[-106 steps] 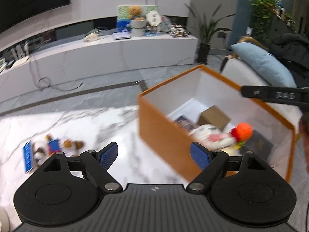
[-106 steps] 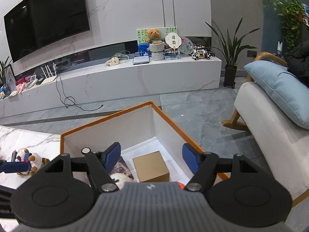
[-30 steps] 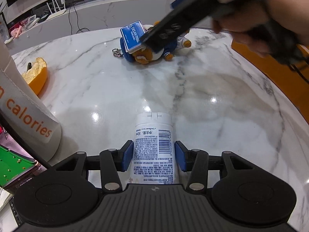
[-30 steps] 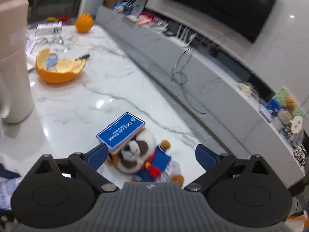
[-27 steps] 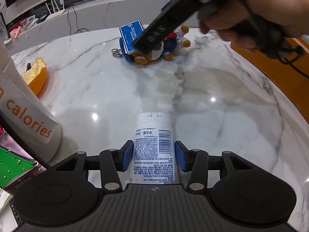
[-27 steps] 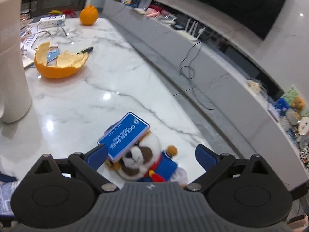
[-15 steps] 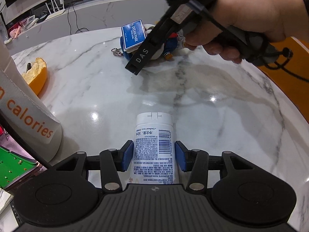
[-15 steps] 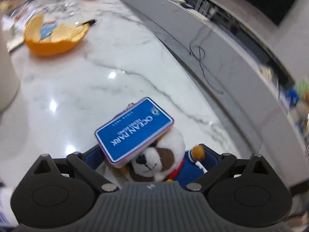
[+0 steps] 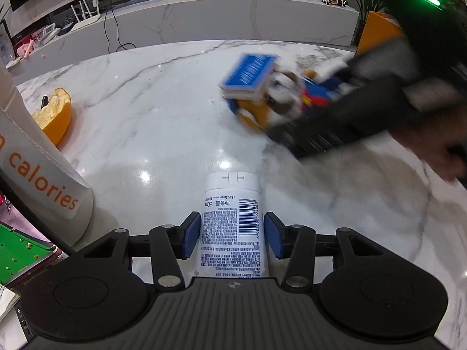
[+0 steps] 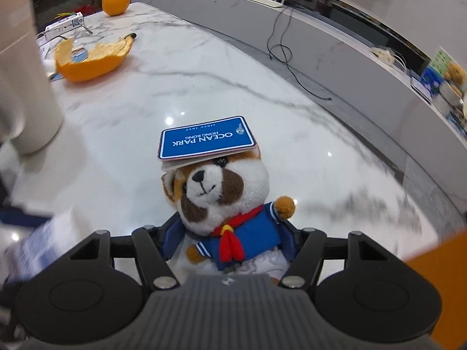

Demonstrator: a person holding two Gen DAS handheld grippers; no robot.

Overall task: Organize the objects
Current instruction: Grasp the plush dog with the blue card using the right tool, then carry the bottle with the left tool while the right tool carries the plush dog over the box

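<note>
Ceiling lights glare on the marble table [image 9: 163,134]; fisheye edges blur.

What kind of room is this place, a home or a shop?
Most likely a home living room: a marble table with orange peel, a long low media console with routers and ornaments, and a potted plant.

Bare marble tabletop [image 9: 140,122] between orange peel [image 9: 54,116] and plush toy [image 10: 221,201]
</note>
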